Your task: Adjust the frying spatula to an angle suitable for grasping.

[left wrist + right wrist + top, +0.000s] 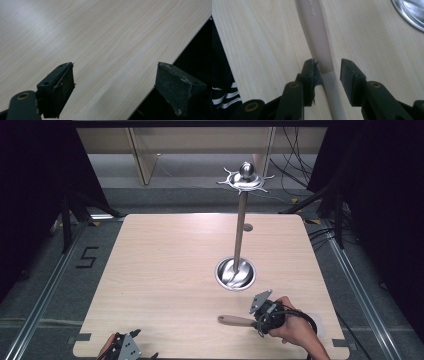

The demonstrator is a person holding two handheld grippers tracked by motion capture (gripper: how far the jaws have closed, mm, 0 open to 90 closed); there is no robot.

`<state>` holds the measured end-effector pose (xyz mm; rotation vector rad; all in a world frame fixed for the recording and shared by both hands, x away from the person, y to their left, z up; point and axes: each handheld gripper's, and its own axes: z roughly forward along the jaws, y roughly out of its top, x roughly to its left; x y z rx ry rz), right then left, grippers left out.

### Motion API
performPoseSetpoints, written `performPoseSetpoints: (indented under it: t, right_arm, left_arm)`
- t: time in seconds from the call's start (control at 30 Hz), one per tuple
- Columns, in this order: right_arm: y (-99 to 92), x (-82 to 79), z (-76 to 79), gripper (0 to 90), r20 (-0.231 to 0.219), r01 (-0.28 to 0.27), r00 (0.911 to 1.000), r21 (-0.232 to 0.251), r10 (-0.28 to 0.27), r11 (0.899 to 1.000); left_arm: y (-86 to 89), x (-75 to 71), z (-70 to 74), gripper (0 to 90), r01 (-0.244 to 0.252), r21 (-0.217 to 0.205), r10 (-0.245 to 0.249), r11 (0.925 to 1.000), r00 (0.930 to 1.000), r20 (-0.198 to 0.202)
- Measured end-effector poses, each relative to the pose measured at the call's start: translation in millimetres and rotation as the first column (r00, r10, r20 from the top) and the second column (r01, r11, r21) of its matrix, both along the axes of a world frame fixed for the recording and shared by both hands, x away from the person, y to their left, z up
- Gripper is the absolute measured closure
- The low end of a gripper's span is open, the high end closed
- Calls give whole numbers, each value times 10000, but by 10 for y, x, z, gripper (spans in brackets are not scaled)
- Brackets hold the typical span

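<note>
A utensil with a beige handle [235,320] lies flat near the table's front right, its free end toward the left. My right gripper [256,321], held by a hand, sits low over it. In the right gripper view the handle [319,37] runs up between the jaws of the right gripper [328,67]. The left jaw touches it and a small gap shows at the right jaw, so the gripper is open. The utensil's far part is hidden under the gripper. My left gripper [145,343] rests at the front left edge, open and empty [115,75].
A tall metal stand [240,227] rises from a round steel base [235,273] at the table's centre right, with a ring of hooks [245,179] on top. The base's rim [409,12] shows close to the right gripper. The wooden table [165,270] drops off just beside the left gripper.
</note>
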<state>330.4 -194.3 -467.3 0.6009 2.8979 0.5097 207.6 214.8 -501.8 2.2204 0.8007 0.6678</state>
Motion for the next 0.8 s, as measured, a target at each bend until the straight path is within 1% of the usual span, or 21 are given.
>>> performPoseSetpoints:
  t: [0.03, 0.07, 0.1, 0.13, 0.17, 0.2, 0.23, 0.33, 0.37, 0.4, 0.43, 0.47, 0.5, 0.53, 0.57, 0.6, 0.67, 0.7, 0.73, 0.77, 0.8]
  right_arm:
    - [-5, 7, 4, 660, -58, -134, 9999, 8, 134, 9999]
    - [-4, 8, 1, 662, -147, -44, 9999, -9, 44, 10000]
    - [-3, 27, -7, 664, -66, -328, 9994, -6, 328, 9995]
    - [-3, 32, -9, 665, -50, -314, 9995, -39, 314, 9995]
    - [5, 31, -20, 666, -95, -75, 9999, -137, 74, 9999]
    - [10, 38, -29, 666, -66, -119, 9999, -221, 118, 9997]
    - [16, 45, -34, 666, -147, -276, 9995, -160, 274, 9995]
    - [27, 55, -50, 669, -235, -237, 9995, -167, 233, 9996]
    - [35, 68, -62, 670, -429, -208, 9989, -245, 197, 9995]
    - [35, 68, -62, 670, -429, -208, 9989, -245, 197, 9995]
    - [38, 68, -68, 671, -384, -271, 9989, -200, 263, 9994]
    - [49, 78, -79, 671, -552, -349, 9979, -303, 332, 9989]
    - [54, 80, -87, 672, -509, -357, 9981, -264, 343, 9990]
    - [58, 91, -90, 674, -628, -427, 9972, -333, 406, 9985]
    - [62, 92, -92, 676, -627, -299, 9977, -415, 272, 9987]
    - [65, 107, -100, 678, -654, -493, 9968, -341, 470, 9982]
    - [67, 113, -105, 680, -693, -512, 9964, -337, 488, 9981]
    - [71, 115, -107, 682, -661, -436, 9970, -475, 405, 9979]
    - [80, 105, -109, 685, -704, -258, 9973, -602, 215, 9979]
    - [84, 116, -115, 686, -621, -422, 9973, -646, 382, 9970]
    - [89, 108, -107, 689, -597, -285, 9979, -862, 234, 9959]
  left_arm:
    - [-2, 0, -3, 149, 18, -7, -18, 10000, 10000, 23]
    - [-2, 0, -2, 150, 23, -1, -23, 10000, 10000, 19]
    - [-3, 1, -1, 150, 23, -1, -23, 10000, 10000, 20]
    - [-3, 1, -1, 150, 27, 5, -27, 10000, 10000, 25]
    - [-3, 2, -2, 150, 21, -7, -21, 10000, 10000, 17]
    - [-2, 2, -3, 150, 16, 6, -16, 10000, 10000, 20]
    - [-2, 1, -2, 150, 11, 10, -11, 10000, 10000, -2]
    - [-2, 0, -2, 150, 18, -9, -18, 10000, 10000, 15]
    - [-2, 0, -2, 150, 19, -11, -19, 10000, 10000, 26]
    - [-2, 0, -2, 150, 20, -16, -20, 10000, 10000, 15]
    - [-2, 1, -3, 150, 21, -12, -21, 10000, 10000, 14]
    - [-2, 1, -2, 150, 14, 5, -14, 10000, 10000, 2]
    - [-3, 1, -4, 150, 22, -5, -22, 10000, 10000, 9]
    - [-3, 1, -3, 150, 29, 7, -29, 10000, 10000, 10]
    - [-3, 1, -3, 149, 29, 7, -29, 10000, 10000, 10]
    - [-3, 2, -3, 150, 33, 12, -33, 10000, 10000, 12]
    - [-4, 1, -4, 150, 29, -31, -29, 10000, 10000, 3]
    - [-6, -3, -4, 150, 57, -150, -57, 9999, 10000, -51]
    - [-3, 1, -4, 150, 26, 5, -26, 10000, 10000, 16]
    - [-2, 2, -3, 150, 33, -6, -33, 10000, 10000, 16]
    - [-2, 2, -3, 150, 33, -6, -33, 10000, 10000, 16]
